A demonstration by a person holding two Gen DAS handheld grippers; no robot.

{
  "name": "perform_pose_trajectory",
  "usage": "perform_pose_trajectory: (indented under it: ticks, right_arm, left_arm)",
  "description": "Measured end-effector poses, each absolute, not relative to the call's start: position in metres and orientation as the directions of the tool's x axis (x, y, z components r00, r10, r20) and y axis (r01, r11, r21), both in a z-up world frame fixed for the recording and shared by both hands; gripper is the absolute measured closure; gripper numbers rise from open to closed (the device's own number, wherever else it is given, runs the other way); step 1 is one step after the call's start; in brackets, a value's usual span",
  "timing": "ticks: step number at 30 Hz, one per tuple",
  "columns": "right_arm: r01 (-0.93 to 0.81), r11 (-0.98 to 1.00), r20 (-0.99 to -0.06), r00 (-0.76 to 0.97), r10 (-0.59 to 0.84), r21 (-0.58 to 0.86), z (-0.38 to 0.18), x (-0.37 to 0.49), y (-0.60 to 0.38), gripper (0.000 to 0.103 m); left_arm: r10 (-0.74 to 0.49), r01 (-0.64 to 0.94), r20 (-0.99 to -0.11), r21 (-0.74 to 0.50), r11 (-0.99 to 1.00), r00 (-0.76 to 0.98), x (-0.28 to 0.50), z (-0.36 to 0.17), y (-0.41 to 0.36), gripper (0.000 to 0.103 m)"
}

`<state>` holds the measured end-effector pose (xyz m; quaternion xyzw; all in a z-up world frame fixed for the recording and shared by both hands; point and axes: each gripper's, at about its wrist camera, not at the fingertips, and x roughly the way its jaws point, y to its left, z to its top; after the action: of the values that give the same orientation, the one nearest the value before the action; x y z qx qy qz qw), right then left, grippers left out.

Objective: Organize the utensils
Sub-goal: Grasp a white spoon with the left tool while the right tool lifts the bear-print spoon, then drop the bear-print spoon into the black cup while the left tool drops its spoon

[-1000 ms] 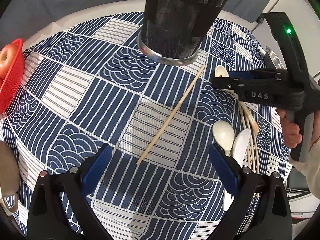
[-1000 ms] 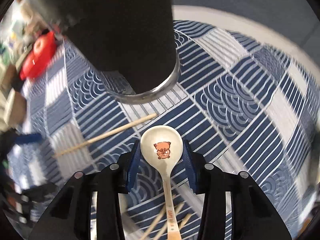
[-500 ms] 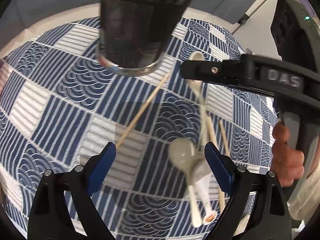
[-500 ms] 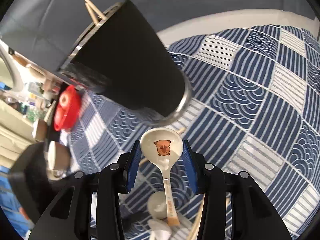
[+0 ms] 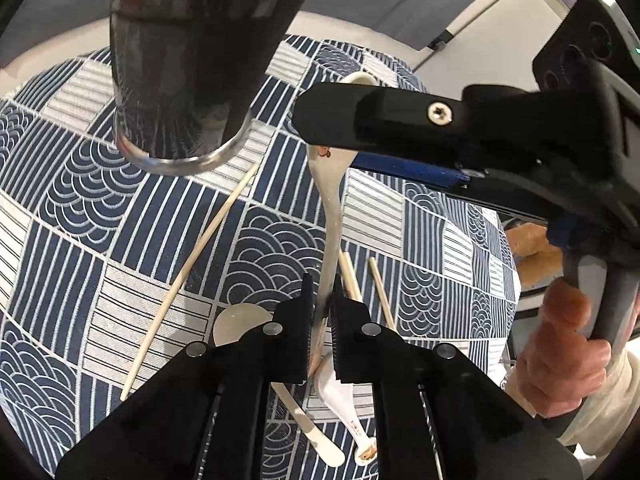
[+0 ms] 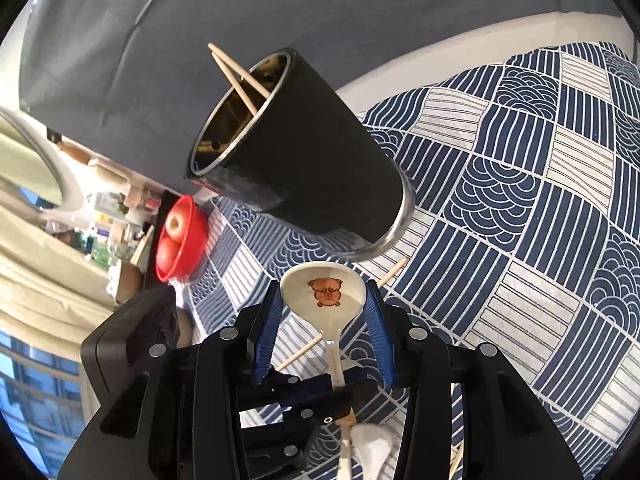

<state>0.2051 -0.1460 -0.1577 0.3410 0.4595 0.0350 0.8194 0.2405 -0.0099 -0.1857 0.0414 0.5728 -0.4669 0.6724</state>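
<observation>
Left gripper [image 5: 321, 312]: jaws just closed, clamped on handle of the bear spoon [image 6: 323, 290].
Right gripper [image 6: 323, 322]: pads grip the spoon's bowl.
Spoon position: lifted above tablecloth [image 5: 72, 240], near black holder [image 6: 304, 160].

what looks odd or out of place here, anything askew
The bear-print spoon is gripped at both ends: its bowl sits in the right gripper, and the left gripper has just closed on its handle. Loose chopsticks and spoons lie scattered on the cloth beside the black holder.
</observation>
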Motion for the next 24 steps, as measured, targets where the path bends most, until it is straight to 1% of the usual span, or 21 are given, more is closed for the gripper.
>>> perform_pose_trajectory:
  ticks: [6,8,12,16,22,24]
  right_arm:
    - [0.219,0.743,-0.668,0.639,0.381,0.633,-0.124,0.203,-0.152,0.064]
    - [0.195,0.734,-0.635,0.671,0.383,0.65,-0.106,0.204,-0.155,0.064]
    - [0.14,0.734,-0.571,0.728,0.379,0.665,-0.065,0.204,-0.161,0.064]
    - [0.097,0.74,-0.531,0.758,0.379,0.665,-0.034,0.21,-0.167,0.064]
    - [-0.017,0.745,-0.463,0.774,0.432,0.667,0.005,0.223,-0.177,0.064]
    - [-0.046,0.738,-0.438,0.78,0.448,0.673,0.016,0.226,-0.18,0.064]
  left_arm:
    - [-0.605,0.725,-0.795,-0.442,0.528,-0.044,0.245,-0.148,-0.007,0.095]
    - [-0.627,0.737,-0.779,-0.424,0.526,-0.001,0.247,-0.127,-0.005,0.095]
    - [-0.679,0.763,-0.733,-0.42,0.491,0.033,0.249,-0.086,-0.005,0.096]
    - [-0.686,0.786,-0.725,-0.387,0.482,0.064,0.256,-0.059,-0.01,0.096]
    - [-0.682,0.798,-0.713,-0.313,0.515,0.16,0.265,-0.022,-0.016,0.096]
    - [-0.686,0.79,-0.707,-0.318,0.525,0.171,0.269,-0.011,-0.017,0.096]
